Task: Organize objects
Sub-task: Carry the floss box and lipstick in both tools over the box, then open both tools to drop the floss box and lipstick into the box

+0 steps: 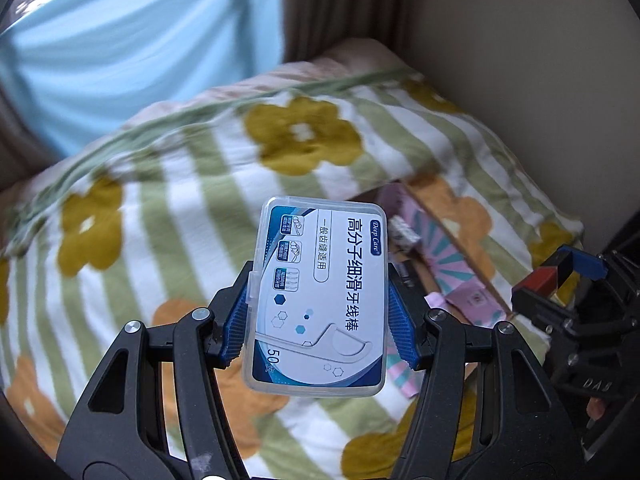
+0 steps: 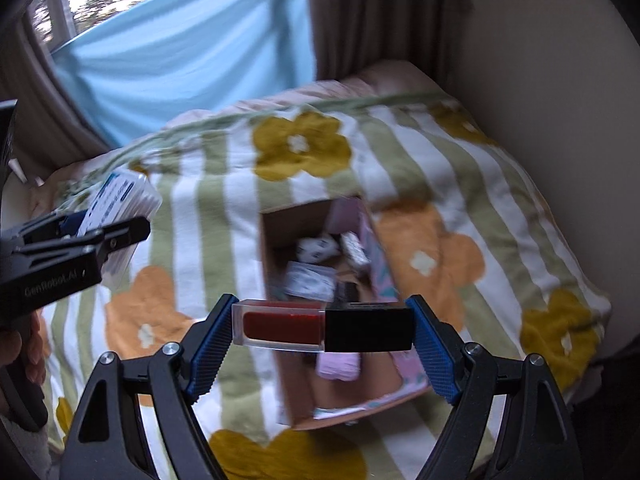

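Observation:
My left gripper (image 1: 318, 312) is shut on a clear plastic box of dental floss picks (image 1: 320, 292) with a blue and white label, held above the bed. It also shows at the left of the right wrist view (image 2: 120, 204). My right gripper (image 2: 322, 328) is shut on a red lip gloss tube with a black cap (image 2: 324, 326), held crosswise above an open cardboard box (image 2: 280, 236). The cardboard box holds several small packets and a pink item. The right gripper shows at the right of the left wrist view (image 1: 556, 276).
The cardboard box rests on a striped blanket with yellow and orange flowers (image 2: 304, 148) covering the bed. A blue cloth (image 2: 180, 40) hangs at the window behind. A brown curtain (image 2: 380, 12) and a plain wall (image 2: 540, 80) stand at the right.

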Motion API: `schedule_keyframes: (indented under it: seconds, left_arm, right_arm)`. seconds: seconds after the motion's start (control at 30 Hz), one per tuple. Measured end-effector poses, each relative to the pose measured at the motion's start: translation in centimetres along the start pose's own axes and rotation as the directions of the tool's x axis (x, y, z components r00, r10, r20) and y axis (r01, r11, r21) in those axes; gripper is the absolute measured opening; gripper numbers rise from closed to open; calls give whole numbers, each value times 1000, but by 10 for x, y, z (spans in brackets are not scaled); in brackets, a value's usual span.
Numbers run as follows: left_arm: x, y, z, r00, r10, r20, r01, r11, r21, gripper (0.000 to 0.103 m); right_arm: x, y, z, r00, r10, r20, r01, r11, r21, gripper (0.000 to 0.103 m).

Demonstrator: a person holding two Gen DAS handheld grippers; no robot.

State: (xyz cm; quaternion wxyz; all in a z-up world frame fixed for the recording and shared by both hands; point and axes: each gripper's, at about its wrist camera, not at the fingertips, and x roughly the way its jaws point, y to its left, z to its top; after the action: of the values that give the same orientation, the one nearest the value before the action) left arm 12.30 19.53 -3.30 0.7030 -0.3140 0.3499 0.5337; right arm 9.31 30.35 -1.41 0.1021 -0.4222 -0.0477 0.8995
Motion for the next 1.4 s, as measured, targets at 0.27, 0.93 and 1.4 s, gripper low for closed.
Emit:
schedule_keyframes:
  seconds: [0.27,0.93,1.4]
  left_arm:
    - [95,-60,28,988,-104,-113,118,985,125,56]
    - [256,-115,14,945,-96,-312,195,933,304,56]
    - [249,-124,22,955,-84,-284,187,915,359,103]
  right_arm:
    - [55,-41,-21,991,-43,-129,54,995,83,81]
    - [143,-35,-76,940,39,-340,-3,994,107,81]
    - [137,-42,-88,931,106,-350,-74,992,105,103]
